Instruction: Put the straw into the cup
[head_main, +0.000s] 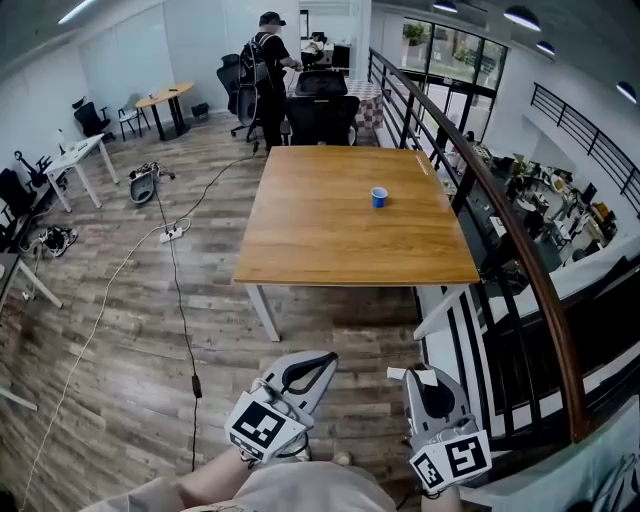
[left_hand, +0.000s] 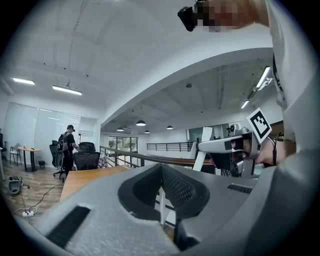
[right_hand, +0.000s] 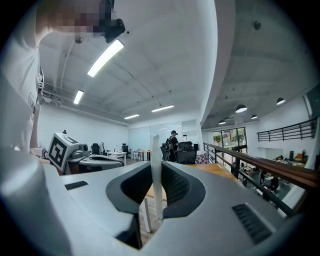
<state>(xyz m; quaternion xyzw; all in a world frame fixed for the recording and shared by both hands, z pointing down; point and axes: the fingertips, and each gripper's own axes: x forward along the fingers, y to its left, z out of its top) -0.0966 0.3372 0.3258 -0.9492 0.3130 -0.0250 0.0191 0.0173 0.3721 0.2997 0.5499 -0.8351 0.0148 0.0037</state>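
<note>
A small blue cup (head_main: 379, 197) stands on the wooden table (head_main: 330, 245), right of its middle and far ahead of both grippers. My right gripper (head_main: 424, 376) is held low near my body, level, and is shut on a thin white straw (right_hand: 155, 165) that stands upright between its pads. In the head view the straw (head_main: 399, 373) shows as a short white piece at the jaw tips. My left gripper (head_main: 322, 360) sits beside it on the left, jaws together with nothing in them. From the left gripper view the jaws (left_hand: 161, 170) meet at the tip.
A metal railing with a wooden handrail (head_main: 505, 225) runs along the right. A person with a backpack (head_main: 268, 60) stands beyond the table by black office chairs (head_main: 322, 115). A cable (head_main: 180, 290) trails over the wood floor at the left.
</note>
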